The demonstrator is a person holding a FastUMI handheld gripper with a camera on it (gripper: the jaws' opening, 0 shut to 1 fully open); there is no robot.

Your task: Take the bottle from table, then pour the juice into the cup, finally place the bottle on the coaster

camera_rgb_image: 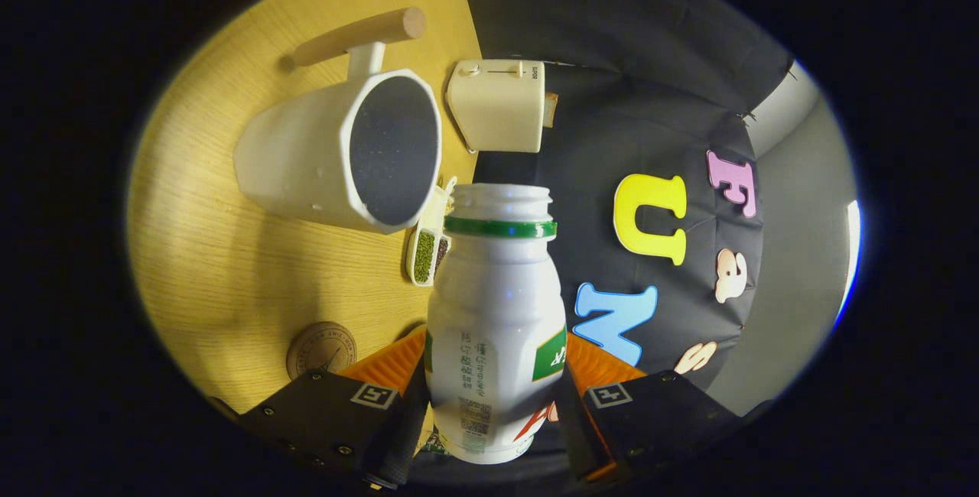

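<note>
Tool (pixel 496 405) clamped on the uncapped white plastic bottle w/ green neck band (pixel 493 313), fingers pressing both sides, mouth near the white faceted cup (pixel 344 149) on the wooden desk (pixel 214 267) — tip slowly, mouth over the rim, grip firm — round cork coaster (pixel 321 349) comes after.

The tool (pixel 493 397) is a chunky two-fingered thing. Each finger sits on a boxy housing with flat faces and hard edges, and each housing carries a small square marker tag, a pale patch with a dark blocky pattern, stuck on its top face near the inner corner. Small round screw heads dot the housing faces, several along the edges on the one side and a few on the other. The fingers' (pixel 390 363) inner faces are ribbed with fine parallel ridges. A rounded, textured strip runs along the inner edge of one housing
</note>
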